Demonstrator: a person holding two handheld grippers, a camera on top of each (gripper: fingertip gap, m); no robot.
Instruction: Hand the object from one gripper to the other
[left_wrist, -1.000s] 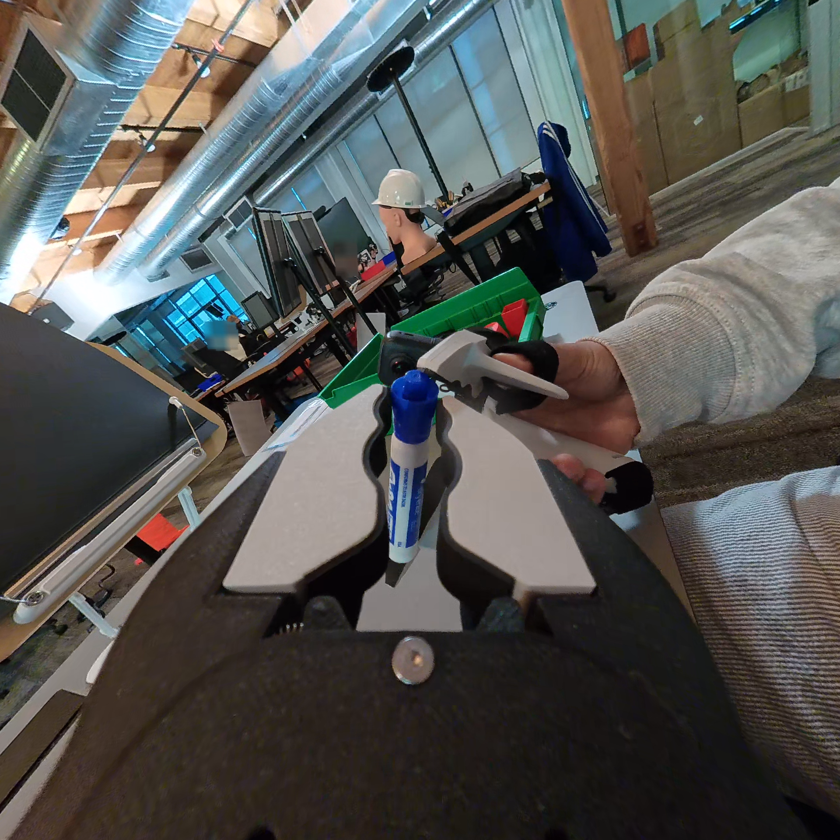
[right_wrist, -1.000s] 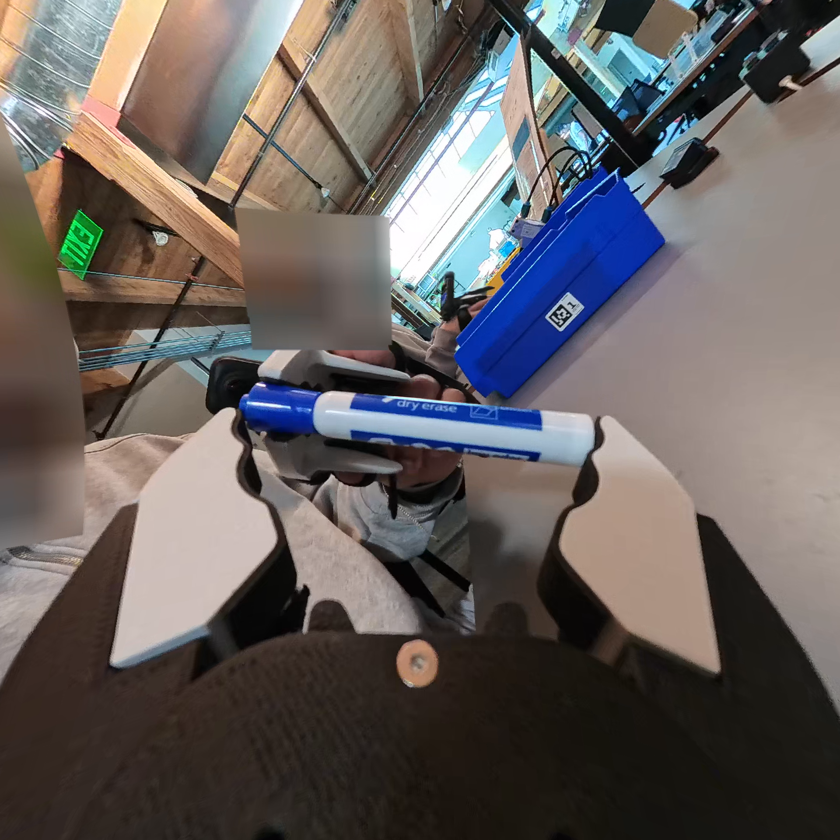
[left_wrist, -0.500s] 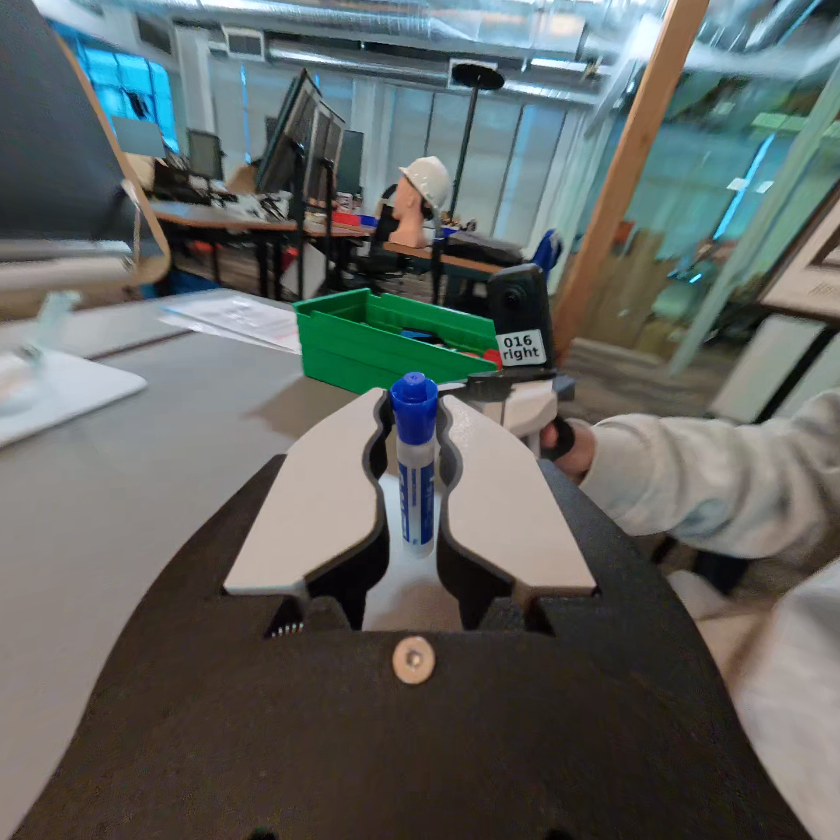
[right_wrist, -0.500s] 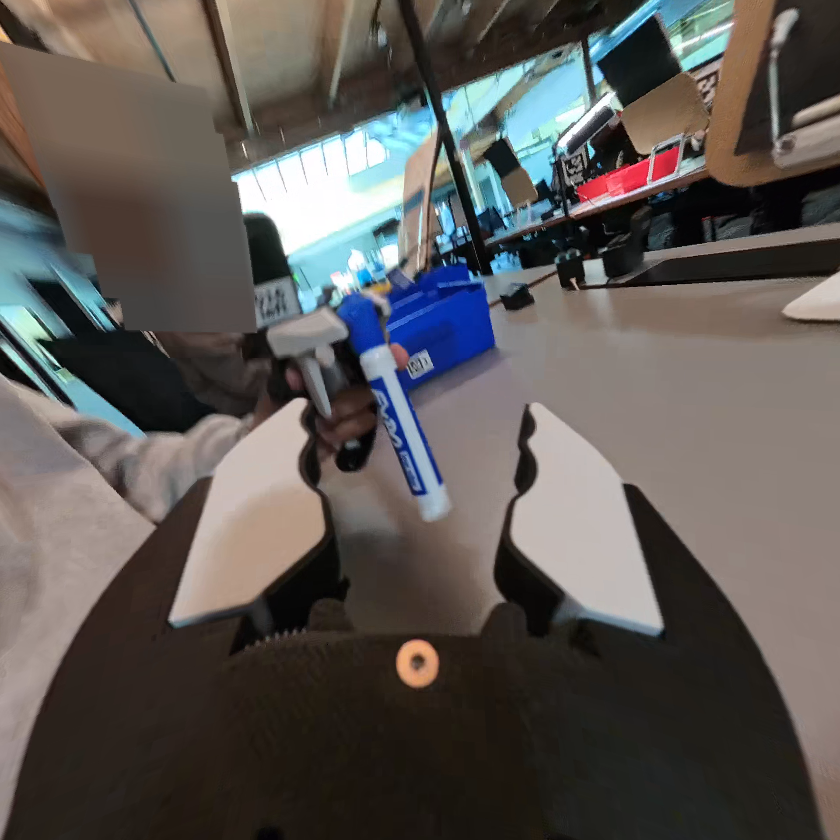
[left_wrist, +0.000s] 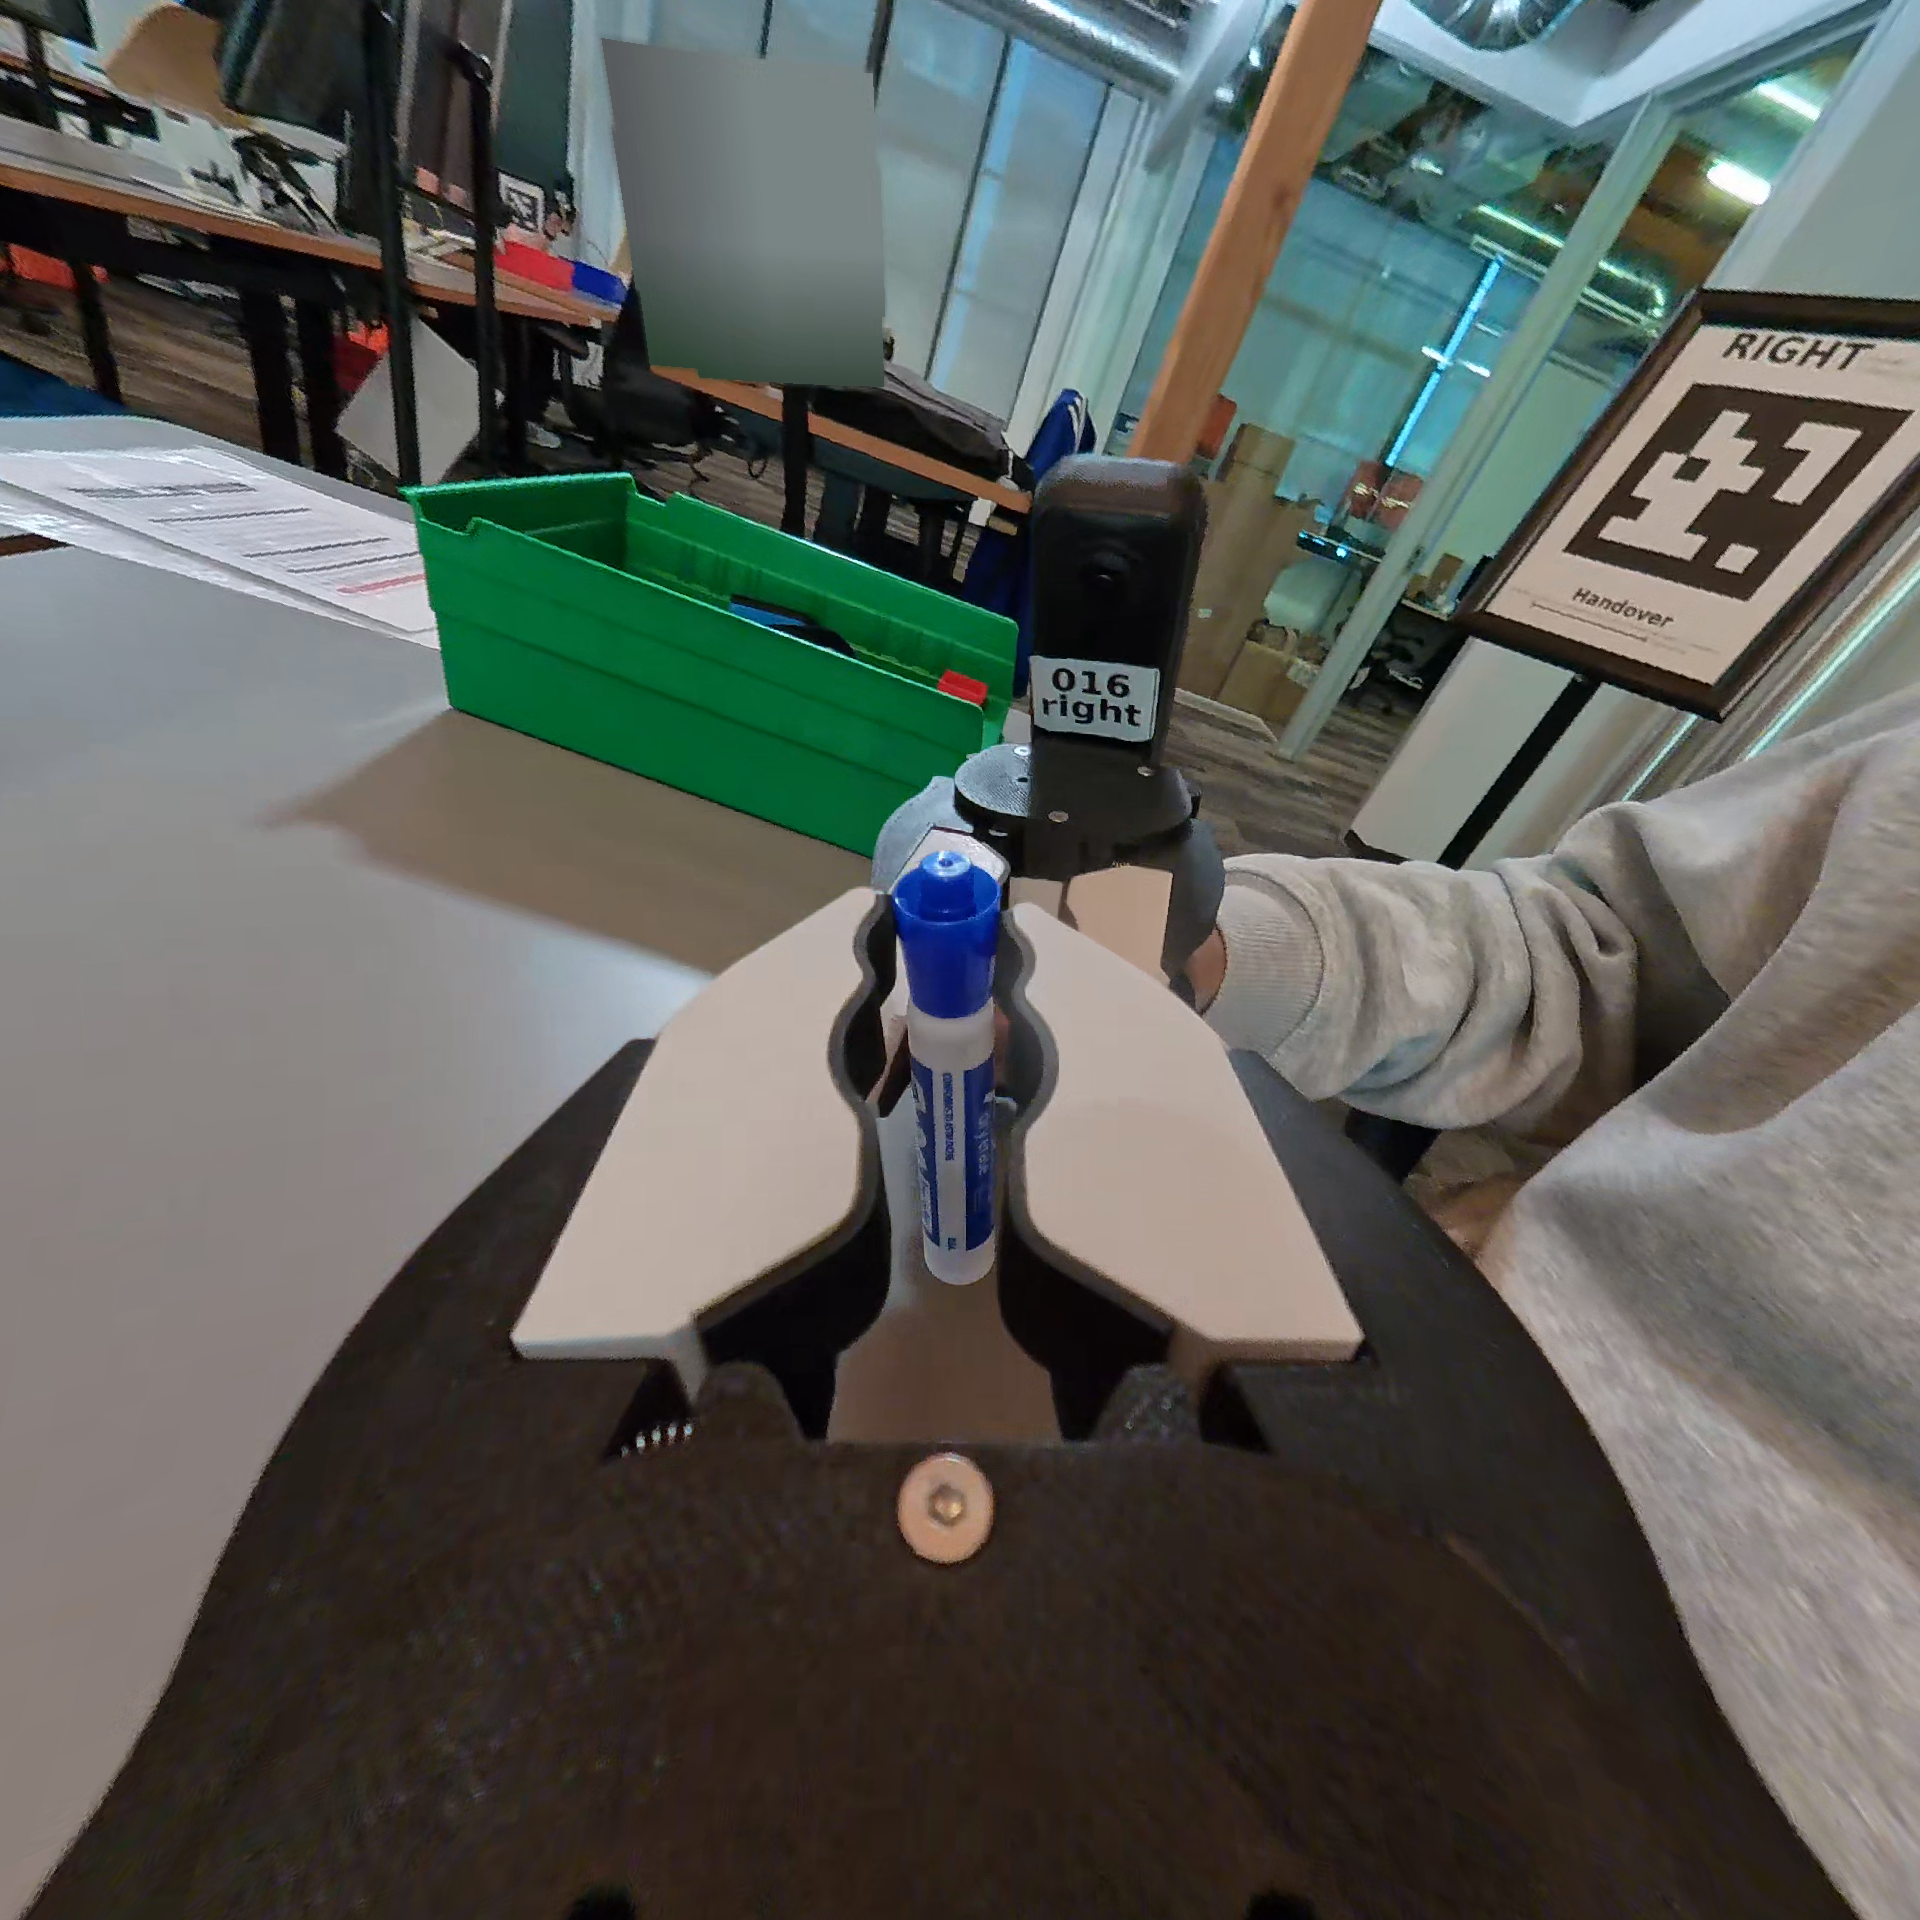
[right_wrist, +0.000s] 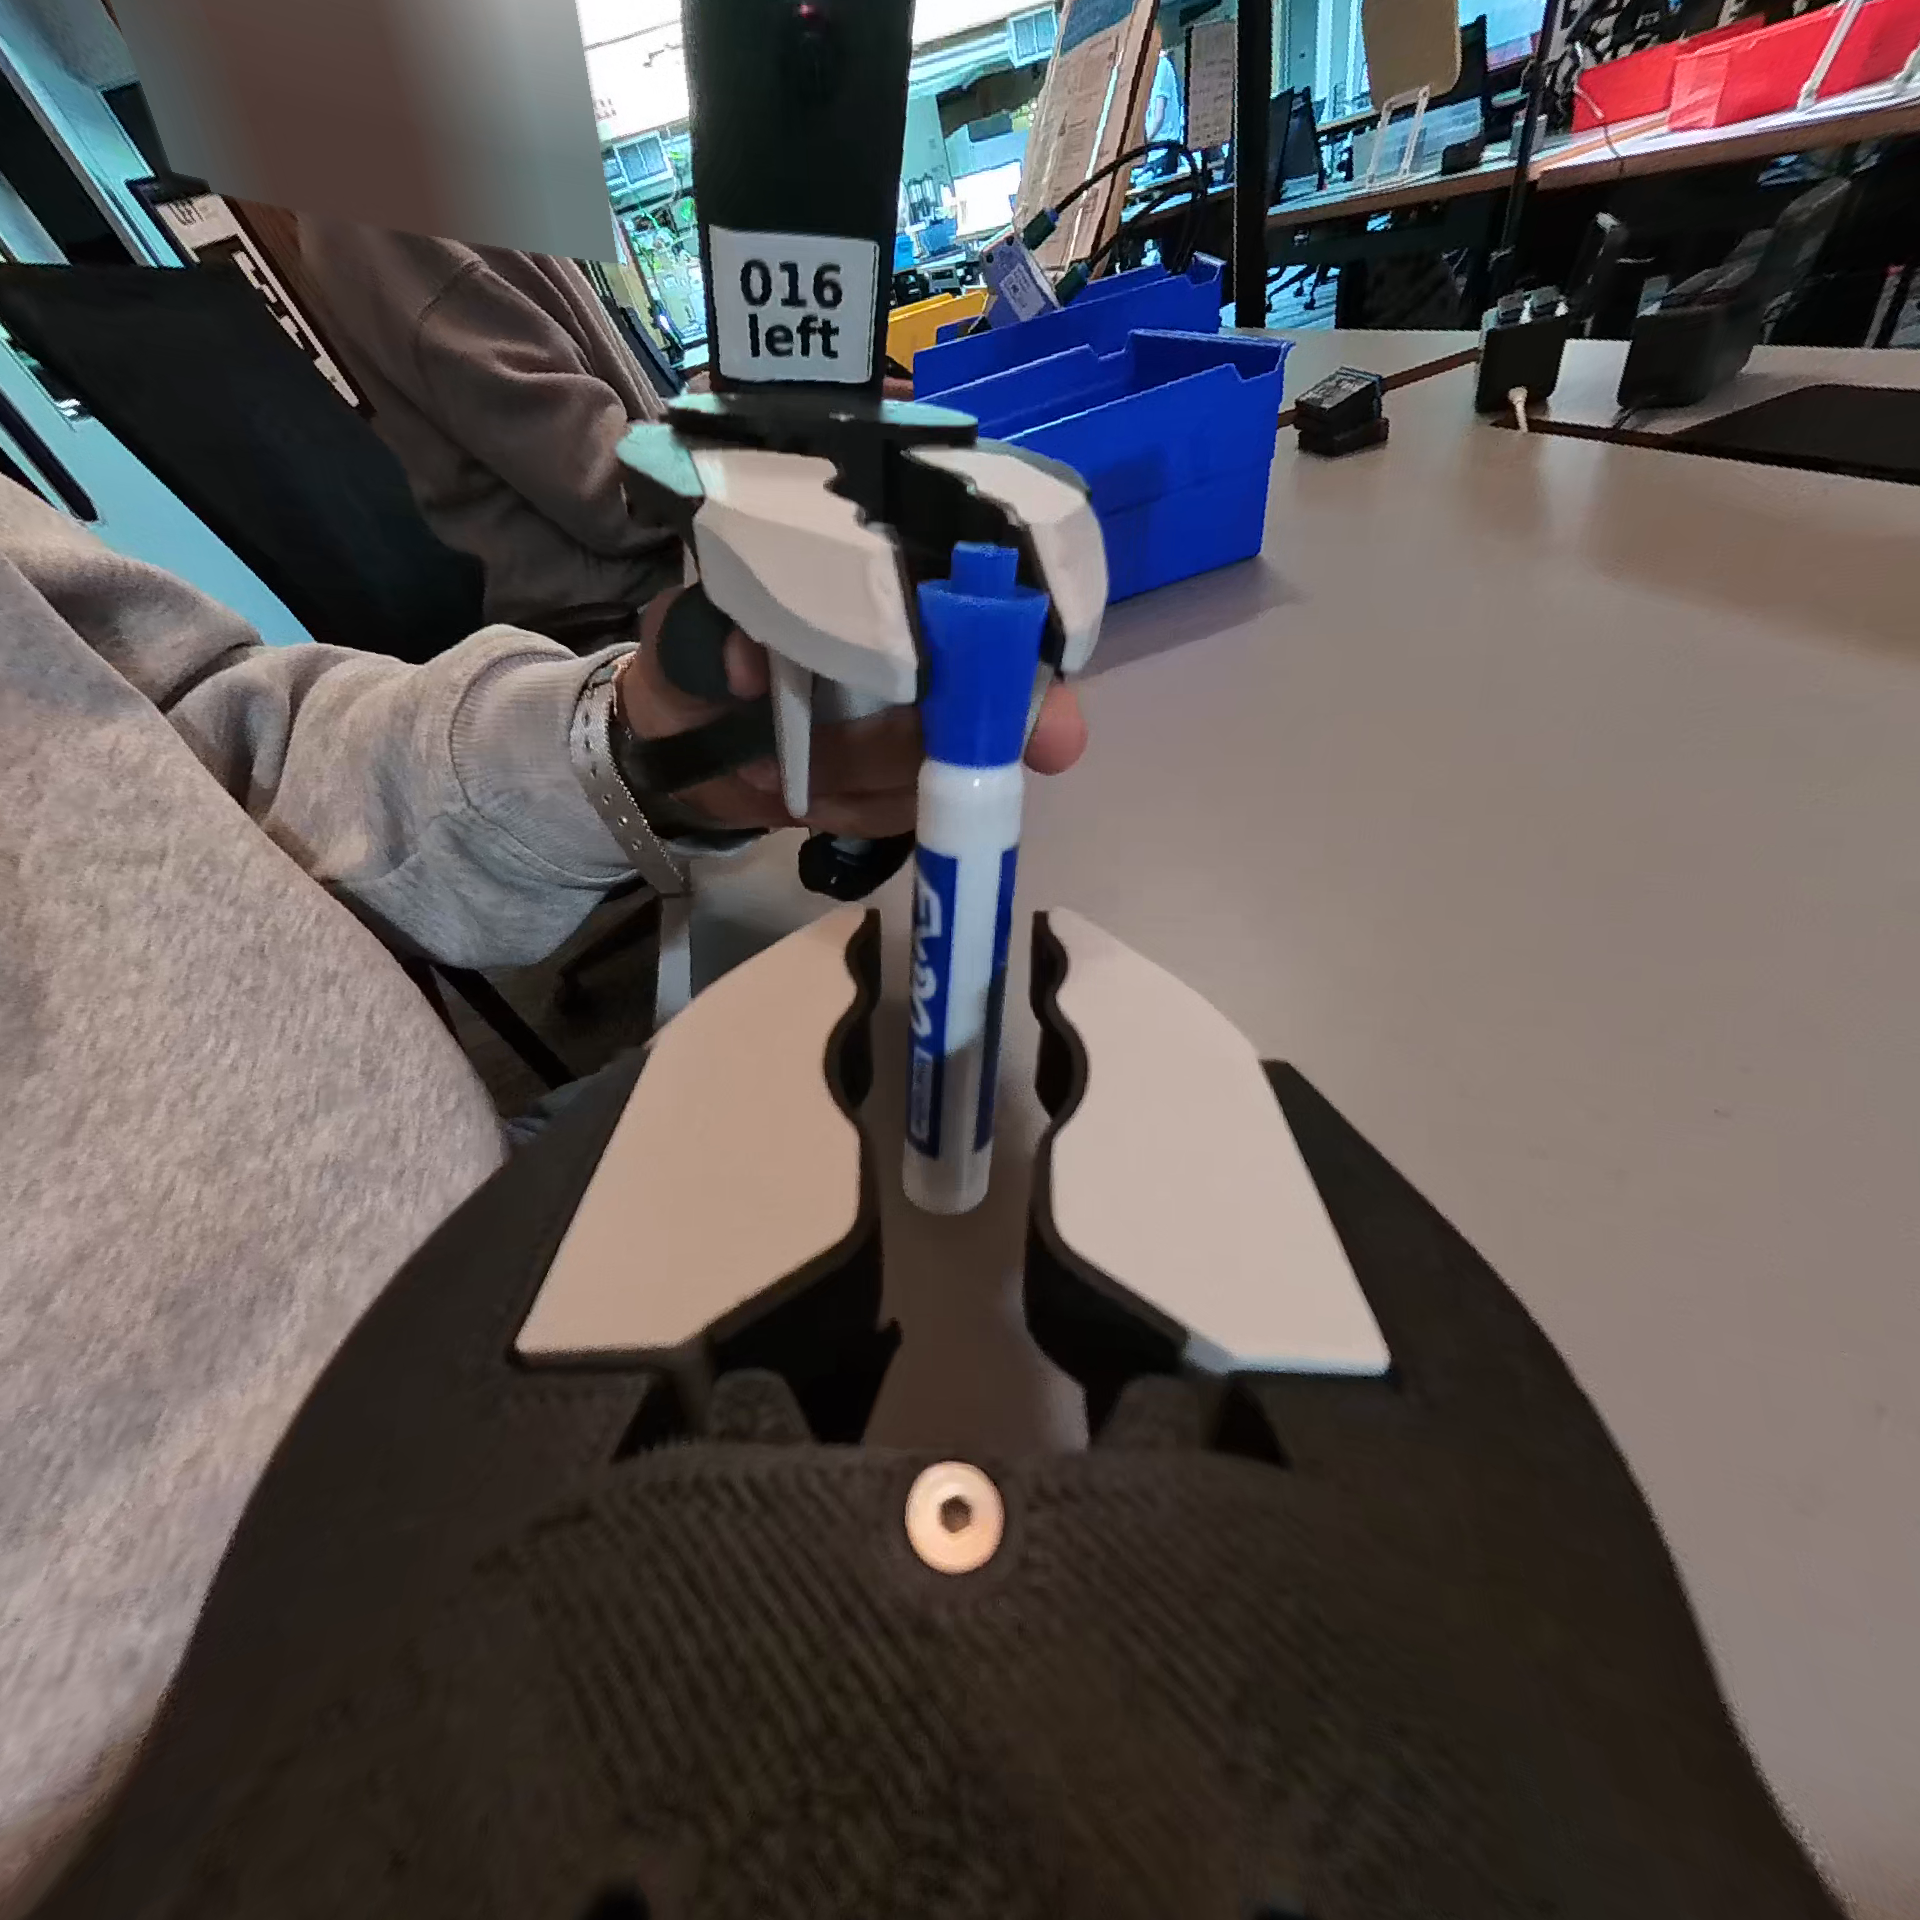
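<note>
The marker stood upright in the air above the surface, blue cap on top, and that upright axis was the whole story of this handover. The left claw was clamped on it up near the cap, white fingers pressed in on both sides of the barrel, so the white body hung down free below the grip.

The right claw faced it head-on, and the marker's lower half sat right in the gap between its fingers. From the right wrist view there was a sliver of daylight on each side of the barrel, so I read that claw as parted and not yet biting, empty for the moment.

The two claws looked stacked along the marker rather than fighting for one spot: left high by the cap, right low on the body. To my eye that left the right claw only a squeeze straight inward across the barrel, no turning needed. The risk, as I judged it, was the left letting go before the right had a firm hold.

A green bin sat behind on one side, a blue bin on the other.
</note>
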